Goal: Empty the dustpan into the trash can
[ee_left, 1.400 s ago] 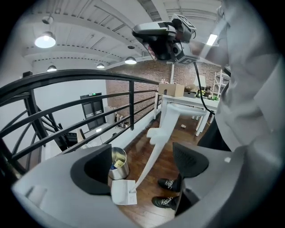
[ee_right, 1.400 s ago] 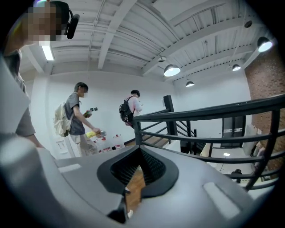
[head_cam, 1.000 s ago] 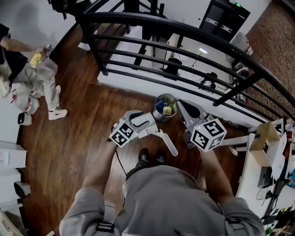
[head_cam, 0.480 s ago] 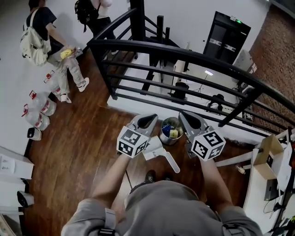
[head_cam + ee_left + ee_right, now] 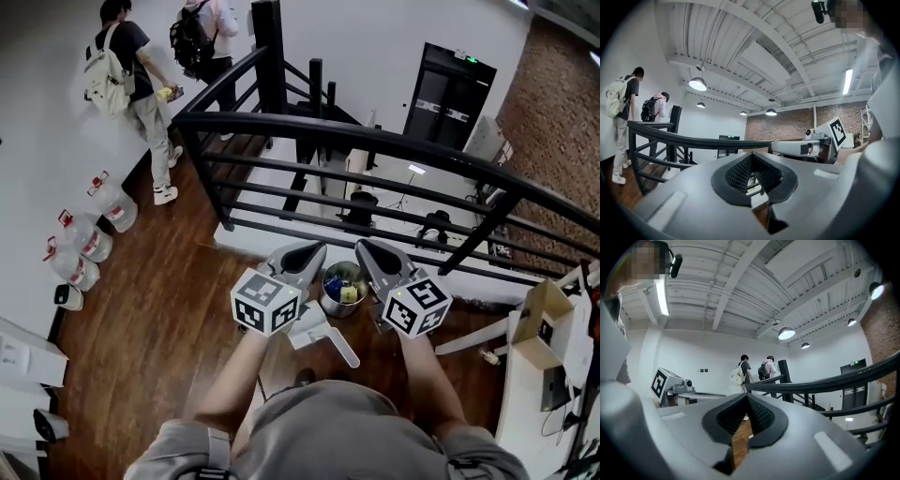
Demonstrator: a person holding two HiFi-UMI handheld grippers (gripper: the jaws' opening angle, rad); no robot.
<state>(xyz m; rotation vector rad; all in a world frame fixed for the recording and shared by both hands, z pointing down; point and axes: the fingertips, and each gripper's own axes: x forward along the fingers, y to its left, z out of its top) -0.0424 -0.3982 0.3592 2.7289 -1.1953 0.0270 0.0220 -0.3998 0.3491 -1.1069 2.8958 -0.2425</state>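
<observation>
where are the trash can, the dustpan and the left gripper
trash can [image 5: 335, 307], head view, its near wall
dustpan [image 5: 311, 331], head view, the white pan body
left gripper [image 5: 315, 249], head view, between its shut fingertips

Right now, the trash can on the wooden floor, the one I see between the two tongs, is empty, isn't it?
Not quite. The trash can is not empty: the head view shows yellow and blue rubbish inside it. The rest is right: it stands on the wooden floor and shows between the left tongs and the right tongs.
</observation>
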